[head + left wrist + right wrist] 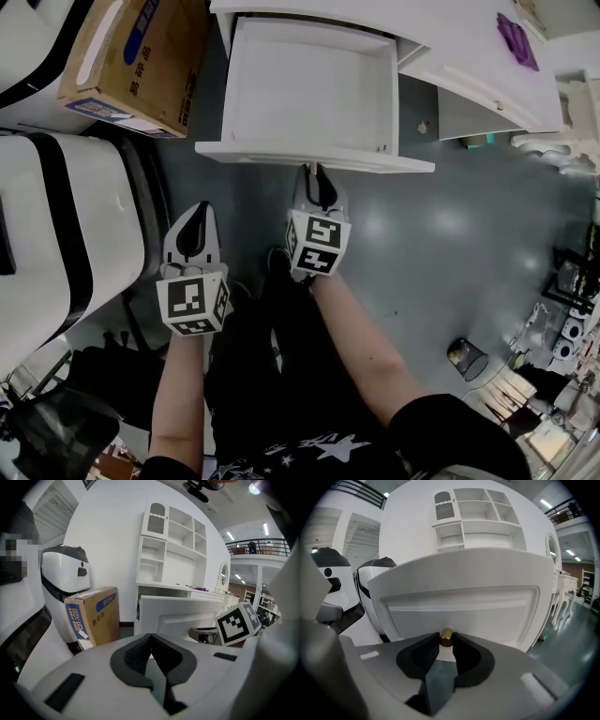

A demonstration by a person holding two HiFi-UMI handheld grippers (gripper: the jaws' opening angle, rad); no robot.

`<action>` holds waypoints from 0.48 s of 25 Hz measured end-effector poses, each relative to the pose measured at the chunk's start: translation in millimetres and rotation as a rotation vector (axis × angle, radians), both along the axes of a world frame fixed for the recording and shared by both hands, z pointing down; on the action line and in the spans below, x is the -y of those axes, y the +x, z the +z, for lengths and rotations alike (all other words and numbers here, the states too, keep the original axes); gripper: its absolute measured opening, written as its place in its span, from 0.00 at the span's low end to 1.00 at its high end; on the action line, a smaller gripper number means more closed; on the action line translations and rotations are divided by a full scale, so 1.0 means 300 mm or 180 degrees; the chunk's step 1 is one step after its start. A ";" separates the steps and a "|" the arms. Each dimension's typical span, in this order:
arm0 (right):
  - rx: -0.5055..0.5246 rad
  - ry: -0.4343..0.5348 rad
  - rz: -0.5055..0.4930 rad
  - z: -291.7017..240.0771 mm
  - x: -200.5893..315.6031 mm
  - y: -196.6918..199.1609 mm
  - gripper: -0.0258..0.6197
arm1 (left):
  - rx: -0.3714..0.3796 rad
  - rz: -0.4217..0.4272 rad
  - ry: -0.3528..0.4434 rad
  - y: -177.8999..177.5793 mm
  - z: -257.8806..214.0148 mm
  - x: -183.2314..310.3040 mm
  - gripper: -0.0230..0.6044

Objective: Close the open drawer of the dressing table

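The dressing table's (450, 47) white drawer (309, 155) stands pulled out wide, empty inside. In the right gripper view its front panel (459, 606) fills the picture, with a small brass knob (446, 636) at the lower middle. My right gripper (314, 175) (446, 640) is at the middle of the drawer front, its two black pads closed against the sides of that knob. My left gripper (197, 211) (151, 637) hangs lower left of the drawer, well short of it, shut on nothing.
A cardboard box (141, 56) (91, 616) sits on the floor left of the drawer. A large white and black machine (66, 234) (65, 573) stands close on the left. A small dark bin (466, 356) and clutter lie at the lower right.
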State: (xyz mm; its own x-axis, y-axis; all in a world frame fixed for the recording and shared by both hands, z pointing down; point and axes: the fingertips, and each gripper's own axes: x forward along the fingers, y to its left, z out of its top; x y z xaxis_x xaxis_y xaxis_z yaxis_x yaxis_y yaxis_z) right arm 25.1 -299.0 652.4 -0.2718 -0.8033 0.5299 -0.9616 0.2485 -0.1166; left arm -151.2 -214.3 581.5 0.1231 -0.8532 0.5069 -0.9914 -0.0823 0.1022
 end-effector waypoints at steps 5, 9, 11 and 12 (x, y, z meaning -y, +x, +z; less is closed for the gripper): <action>0.0053 -0.0108 0.0046 0.005 0.036 -0.002 0.18 | -0.0012 0.0008 0.0004 -0.003 -0.012 0.017 0.05; 0.0019 -0.0158 0.0041 0.008 0.077 -0.009 0.18 | -0.0045 0.0046 0.0064 -0.019 -0.020 0.069 0.05; -0.0005 -0.0219 0.0036 0.007 0.103 -0.011 0.18 | -0.0067 0.0069 0.0081 -0.025 -0.015 0.107 0.05; -0.0021 -0.0225 0.0033 0.005 0.120 -0.012 0.18 | -0.0077 0.0082 0.0090 -0.029 -0.011 0.133 0.05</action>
